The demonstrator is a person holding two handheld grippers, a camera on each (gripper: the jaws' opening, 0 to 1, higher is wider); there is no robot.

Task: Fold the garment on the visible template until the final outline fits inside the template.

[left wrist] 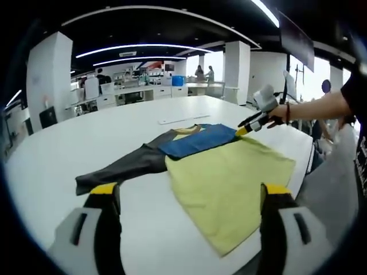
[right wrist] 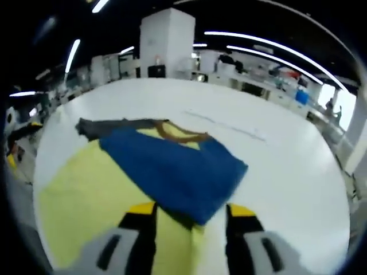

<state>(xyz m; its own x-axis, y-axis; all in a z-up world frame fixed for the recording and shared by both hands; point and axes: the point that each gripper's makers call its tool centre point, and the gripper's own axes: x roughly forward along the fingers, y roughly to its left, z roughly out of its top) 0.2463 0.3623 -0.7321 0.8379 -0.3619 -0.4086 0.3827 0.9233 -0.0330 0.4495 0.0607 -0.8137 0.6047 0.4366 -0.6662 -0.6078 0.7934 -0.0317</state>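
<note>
While the open left tool [left wrist: 189,200] hovers, the open right tool [right wrist: 189,215] straddles the yellow-and-blue fabric garment's [left wrist: 229,172] folded blue sleeve [right wrist: 178,166], seemingly mid-fold; next, grip and fold inward.

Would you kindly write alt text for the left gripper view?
A yellow garment with a blue folded sleeve and a dark sleeve lies on a white table. The right gripper, held by a person's hand, touches the blue part.
</note>
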